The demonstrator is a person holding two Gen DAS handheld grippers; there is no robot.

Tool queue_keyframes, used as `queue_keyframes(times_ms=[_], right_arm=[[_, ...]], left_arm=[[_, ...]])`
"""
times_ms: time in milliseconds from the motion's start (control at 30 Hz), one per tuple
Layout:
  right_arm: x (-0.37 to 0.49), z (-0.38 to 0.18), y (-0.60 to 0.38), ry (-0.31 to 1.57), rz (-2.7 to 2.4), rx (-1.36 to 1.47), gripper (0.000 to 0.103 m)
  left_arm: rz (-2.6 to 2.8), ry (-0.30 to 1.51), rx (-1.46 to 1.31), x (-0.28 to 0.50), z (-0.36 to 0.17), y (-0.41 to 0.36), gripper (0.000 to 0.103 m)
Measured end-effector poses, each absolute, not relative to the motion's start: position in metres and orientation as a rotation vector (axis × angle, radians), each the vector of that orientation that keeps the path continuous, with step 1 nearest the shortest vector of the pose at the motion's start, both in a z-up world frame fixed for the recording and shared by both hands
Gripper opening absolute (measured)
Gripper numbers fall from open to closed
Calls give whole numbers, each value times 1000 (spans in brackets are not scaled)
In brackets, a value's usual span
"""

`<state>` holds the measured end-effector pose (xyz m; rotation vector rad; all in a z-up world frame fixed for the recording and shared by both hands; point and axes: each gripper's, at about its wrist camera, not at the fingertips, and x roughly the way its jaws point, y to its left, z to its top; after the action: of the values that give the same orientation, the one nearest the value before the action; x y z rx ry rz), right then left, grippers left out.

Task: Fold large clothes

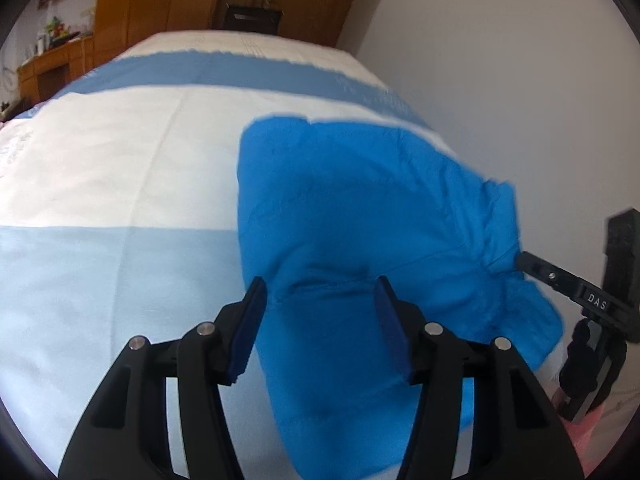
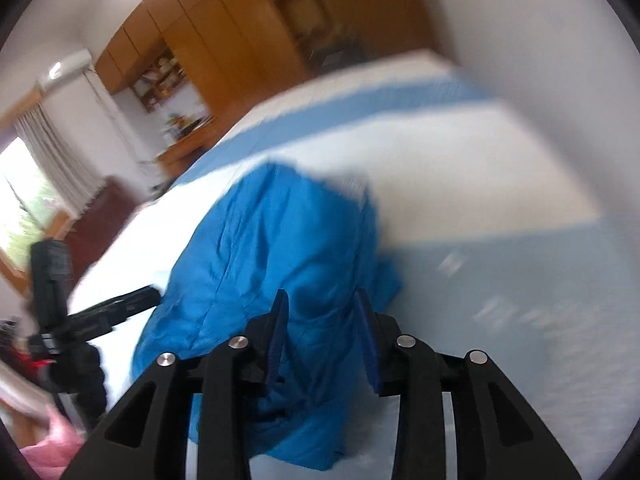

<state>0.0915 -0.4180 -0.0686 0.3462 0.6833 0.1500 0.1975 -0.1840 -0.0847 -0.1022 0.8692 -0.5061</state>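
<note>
A bright blue garment (image 1: 360,208) lies bunched and partly folded on the bed, near the wall side; it also shows in the right wrist view (image 2: 272,248). My left gripper (image 1: 320,292) hovers over its near part, jaws apart, pads clear of the cloth. My right gripper (image 2: 320,300) stands over the garment's other end, its blue pads apart with cloth showing in the gap below them. In the left wrist view the right gripper (image 1: 520,260) has a fingertip at the garment's gathered right edge. The left gripper (image 2: 154,294) points at the cloth's left edge in the right wrist view.
The bed cover (image 1: 120,160) has white, pale blue and darker blue bands. A white wall (image 1: 520,80) runs along the bed's right side. Wooden wardrobes (image 1: 160,0) stand beyond the bed's far end. Pink cloth (image 1: 592,440) shows near the holder. A window (image 2: 24,200) is at the left.
</note>
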Motion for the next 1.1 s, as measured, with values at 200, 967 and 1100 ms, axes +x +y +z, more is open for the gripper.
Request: queue_keyframes(times_ms=[200,967,1100], right_arm=[[79,-49,-363,626,288,303,28],[69,-128,-373,690,291,403,5],[54,-114,-370,640,312,380,10]], left_arm=[[-487,798,-139,174,-63,-206,52],[-546,821,-60,142,-104,-227,49],[-533,783,-63,129,-96,-213,49]])
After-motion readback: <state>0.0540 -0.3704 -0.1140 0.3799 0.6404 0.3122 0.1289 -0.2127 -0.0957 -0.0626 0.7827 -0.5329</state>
